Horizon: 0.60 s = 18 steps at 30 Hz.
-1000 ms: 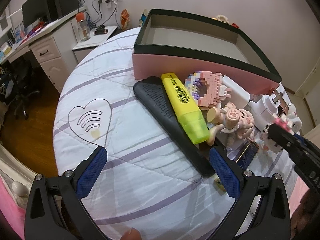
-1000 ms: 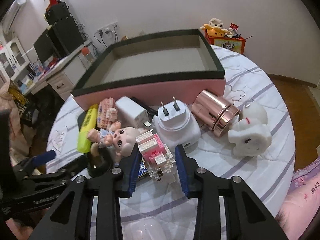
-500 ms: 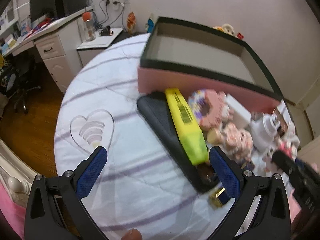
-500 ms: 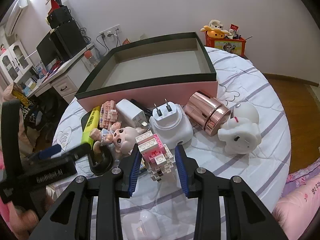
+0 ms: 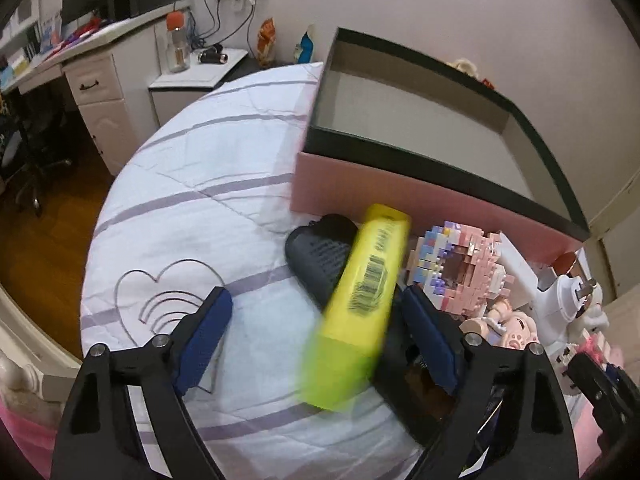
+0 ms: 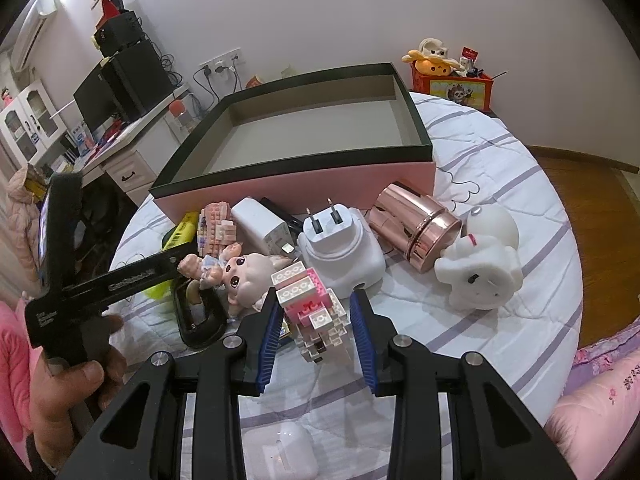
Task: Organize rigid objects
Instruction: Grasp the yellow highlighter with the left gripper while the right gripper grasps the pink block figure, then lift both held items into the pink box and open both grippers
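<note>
**Left fingers closing around highlighter; brick figure sits between the right pair**

Left gripper (image 5: 316,334) closing, fingers apart, yellow highlighter (image 5: 360,304) between them, not yet pinched. It lies tilted across a black case (image 5: 320,256) on the quilted surface (image 5: 192,184), just before the empty pink box (image 6: 304,184).

Right gripper (image 6: 316,332): fingers apart, flanking the pink brick figure (image 6: 312,308); no pad contact visible.

Risks, as I judge them:
- Highlighter perched on the case; an off-centre pinch could roll it off.
- Right-hand finger of the left gripper sits close to the pink brick block (image 5: 468,264) and doll (image 6: 236,280); could nudge either.

Crowding nearby: white plug adapter (image 6: 340,248), rose-gold cylinder (image 6: 412,224), white animal figure (image 6: 480,260).
</note>
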Motion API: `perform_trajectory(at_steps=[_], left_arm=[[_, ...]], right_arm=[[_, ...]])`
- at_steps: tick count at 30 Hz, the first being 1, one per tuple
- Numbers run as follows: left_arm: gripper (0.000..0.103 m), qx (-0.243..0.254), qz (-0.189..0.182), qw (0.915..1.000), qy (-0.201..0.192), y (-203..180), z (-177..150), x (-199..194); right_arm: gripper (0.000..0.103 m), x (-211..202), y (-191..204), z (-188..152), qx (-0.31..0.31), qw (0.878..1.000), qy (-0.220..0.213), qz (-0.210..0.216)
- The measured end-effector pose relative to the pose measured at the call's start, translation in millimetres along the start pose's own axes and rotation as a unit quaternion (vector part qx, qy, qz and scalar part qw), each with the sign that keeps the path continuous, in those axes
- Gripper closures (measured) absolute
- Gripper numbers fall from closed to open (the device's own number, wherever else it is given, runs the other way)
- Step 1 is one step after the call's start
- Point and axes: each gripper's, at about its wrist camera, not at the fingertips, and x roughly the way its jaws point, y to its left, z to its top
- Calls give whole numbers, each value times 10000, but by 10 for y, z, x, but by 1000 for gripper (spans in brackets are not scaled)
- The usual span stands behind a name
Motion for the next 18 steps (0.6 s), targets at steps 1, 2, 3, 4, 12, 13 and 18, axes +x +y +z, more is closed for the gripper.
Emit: perform_trajectory(at_steps=[1,2,3,4,12,13,18], left_arm=[[20,44,-18,10000,-15,13,7,-7],[23,59,-36,10000,-19,22,10,-10],[26,74,-53,10000,-24,36,20,-10],[28,99,-76,9999,-32,46,33,-8],[72,363,-650,9972,-57,47,9,-54],[73,387,-721,9966,-49,47,8,-62],[77,408,-1012,9940,38,147,2,-82]], right_arm=[[68,7,-4,0,13,10000,6,3],[68,11,-2,-1,14,10000,11,5],[68,14,4,0,8,10000,14,15],[68,16,9,-2,4,10000,12,17],[68,10,27,-8,-14,10000,17,15],[68,5,28,-9,-13,10000,13,9],[68,-8,50,-8,-37,10000,13,12]])
